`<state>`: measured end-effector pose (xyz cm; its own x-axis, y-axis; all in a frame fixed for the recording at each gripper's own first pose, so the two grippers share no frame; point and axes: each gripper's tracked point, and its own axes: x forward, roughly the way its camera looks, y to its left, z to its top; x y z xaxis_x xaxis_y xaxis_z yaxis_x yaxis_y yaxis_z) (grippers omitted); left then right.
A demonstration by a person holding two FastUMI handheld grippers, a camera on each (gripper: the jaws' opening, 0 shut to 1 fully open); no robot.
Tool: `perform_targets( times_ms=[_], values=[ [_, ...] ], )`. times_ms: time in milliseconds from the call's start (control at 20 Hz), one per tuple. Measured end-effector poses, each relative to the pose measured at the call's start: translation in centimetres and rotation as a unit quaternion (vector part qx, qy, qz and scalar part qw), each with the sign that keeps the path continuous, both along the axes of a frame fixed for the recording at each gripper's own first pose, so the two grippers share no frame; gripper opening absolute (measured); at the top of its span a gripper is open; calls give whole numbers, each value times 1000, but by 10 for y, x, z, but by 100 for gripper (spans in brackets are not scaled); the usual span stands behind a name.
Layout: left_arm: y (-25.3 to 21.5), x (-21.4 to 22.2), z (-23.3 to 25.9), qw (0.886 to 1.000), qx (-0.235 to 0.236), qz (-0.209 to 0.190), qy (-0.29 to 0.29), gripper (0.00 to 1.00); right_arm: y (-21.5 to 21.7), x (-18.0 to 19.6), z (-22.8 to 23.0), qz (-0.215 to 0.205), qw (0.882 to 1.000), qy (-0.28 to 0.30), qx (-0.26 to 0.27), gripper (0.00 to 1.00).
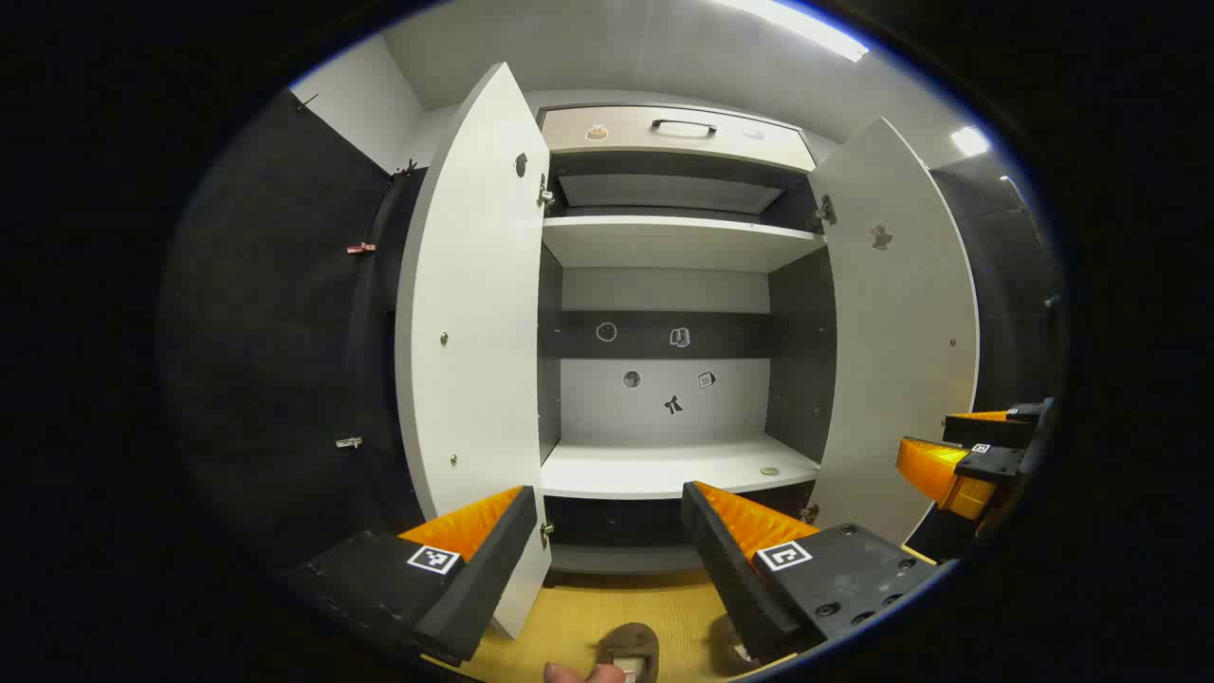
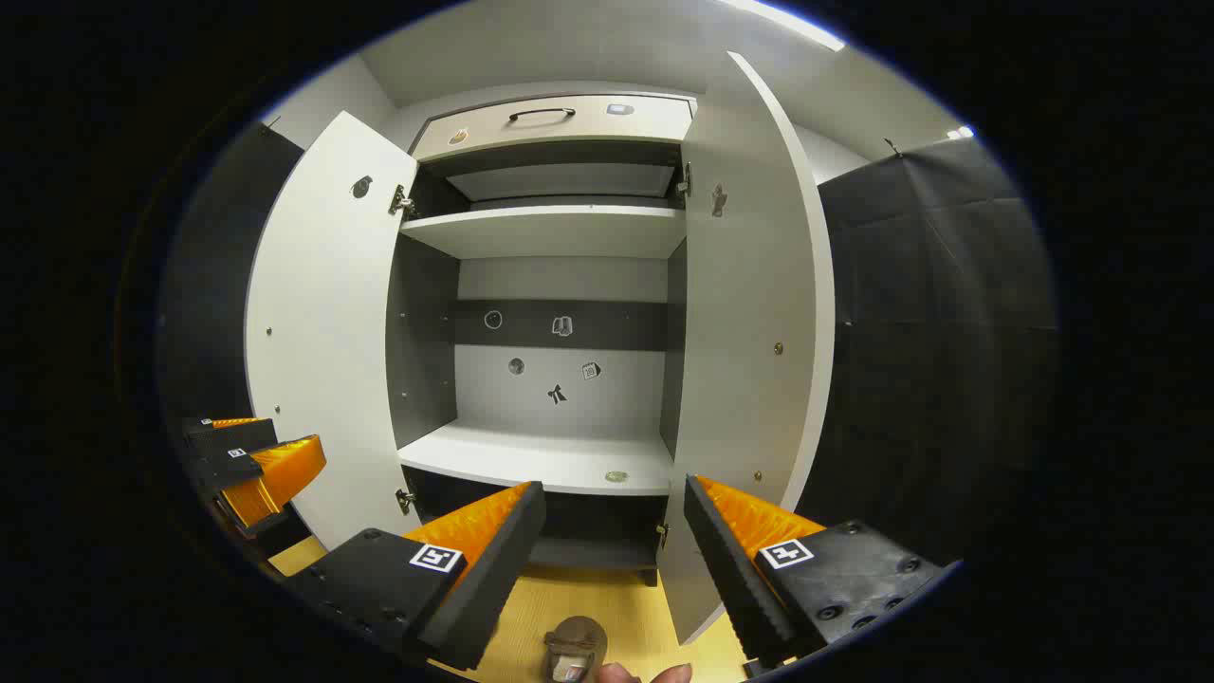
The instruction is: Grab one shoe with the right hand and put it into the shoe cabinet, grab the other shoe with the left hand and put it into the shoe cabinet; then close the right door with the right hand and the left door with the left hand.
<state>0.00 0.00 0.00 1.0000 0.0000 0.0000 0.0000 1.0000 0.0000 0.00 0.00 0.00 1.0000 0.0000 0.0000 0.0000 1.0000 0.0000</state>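
Right gripper view: the shoe cabinet (image 2: 560, 285) stands straight ahead with the left door (image 2: 322, 323) swung open at 9 o'clock and the right door (image 2: 759, 285) open at 3 o'clock; a drawer (image 2: 560, 119) with a dark handle sits at 12 o'clock, and the middle shelf (image 2: 531, 455) carries a small round object (image 2: 616, 476) near its front edge. The right gripper (image 2: 615, 541) frames the bottom with its jaws spread wide and nothing between them; the left gripper (image 2: 251, 451) shows at 8 o'clock, just beside the left door. On the wooden floor (image 2: 588, 607) at 6 o'clock lies a brown shoe (image 2: 572, 645), with fingertips (image 2: 645, 674) at the bottom edge just beside it.
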Motion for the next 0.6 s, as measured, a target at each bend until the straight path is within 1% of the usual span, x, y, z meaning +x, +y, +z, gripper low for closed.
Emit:
perform_targets(
  times_ms=[100,150,200,600],
  values=[
    [-1,0,1,1000,5,1,-1,98,0,0,-1,1,1000,2,6,98],
    [-1,-1,2,1000,6,1,-2,98,0,0,-1,0,1000,2,7,95],
    [0,-1,2,1000,6,2,-3,98,0,0,-1,0,1000,1,6,98],
    [1,-1,5,1000,8,3,-5,98,1,0,-2,-3,1000,1,8,98]
  ],
)
